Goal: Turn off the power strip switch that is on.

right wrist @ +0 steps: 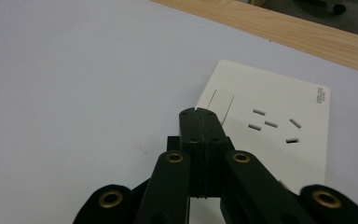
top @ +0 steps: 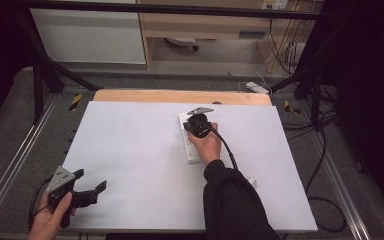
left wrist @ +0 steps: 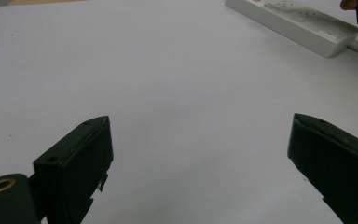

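1. Held the left gripper (top: 90,180) well apart from the power strip (top: 190,150), off to its near left over the front corner of the table (top: 130,150). Jaws spread wide, nothing between them. Judged best left parked there, clear of the work.
2. Laid the right hand (top: 207,147) over the near half of the power strip, with the right gripper (right wrist: 199,112) aimed along the strip toward its far end.
3. Pressed the jaws of that gripper fully together with nothing pinched between them, making one blunt tip. Judged a good shape for poking rather than grasping.
4. Set that tip just beside the switch (right wrist: 220,101) at the far end of the power strip, at its near edge. Could not tell whether touching it or just above it.
5. Judged the step in hand to be a press on the switch. Called for nudging the tip squarely onto the rocker, then pushing short and straight down. Risked sliding the light strip across the smooth table with any sideways shove, so worth steadying it with the heel of the hand.
6. Noted the sockets (right wrist: 270,123) just beside the switch. Better avoided, since a slot could catch the tip.
7. Saw the wooden board (right wrist: 284,28) beyond the far end of the power strip, apart from it.
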`<action>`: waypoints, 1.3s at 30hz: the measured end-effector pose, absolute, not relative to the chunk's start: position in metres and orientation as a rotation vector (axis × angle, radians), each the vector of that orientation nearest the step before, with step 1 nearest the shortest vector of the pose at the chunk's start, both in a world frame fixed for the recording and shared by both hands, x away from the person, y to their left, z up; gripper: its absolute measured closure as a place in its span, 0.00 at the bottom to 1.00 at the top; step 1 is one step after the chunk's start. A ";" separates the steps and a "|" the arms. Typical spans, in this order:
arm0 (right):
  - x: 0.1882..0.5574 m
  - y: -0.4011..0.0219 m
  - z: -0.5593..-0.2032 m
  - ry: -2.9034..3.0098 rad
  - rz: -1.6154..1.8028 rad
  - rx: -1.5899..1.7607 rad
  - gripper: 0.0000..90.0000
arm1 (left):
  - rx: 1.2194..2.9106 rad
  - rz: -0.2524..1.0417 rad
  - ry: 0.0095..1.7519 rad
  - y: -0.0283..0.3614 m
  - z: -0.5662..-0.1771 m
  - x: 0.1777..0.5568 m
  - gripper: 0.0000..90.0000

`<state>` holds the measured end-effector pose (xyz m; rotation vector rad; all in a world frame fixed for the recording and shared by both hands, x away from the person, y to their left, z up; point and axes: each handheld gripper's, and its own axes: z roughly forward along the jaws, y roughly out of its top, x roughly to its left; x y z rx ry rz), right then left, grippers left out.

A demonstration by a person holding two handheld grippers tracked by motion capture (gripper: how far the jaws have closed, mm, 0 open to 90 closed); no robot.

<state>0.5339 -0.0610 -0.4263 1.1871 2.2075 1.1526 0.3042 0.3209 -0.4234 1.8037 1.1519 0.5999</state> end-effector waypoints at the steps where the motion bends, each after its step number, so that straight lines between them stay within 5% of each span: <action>1: 0.534 -0.061 -0.427 2.207 1.151 1.188 1.00 | 1.803 0.600 1.153 0.321 -0.423 0.304 0.07; 39: 0.541 -0.057 -0.433 2.224 1.113 1.200 1.00 | 1.806 0.593 1.148 0.320 -0.424 0.304 0.07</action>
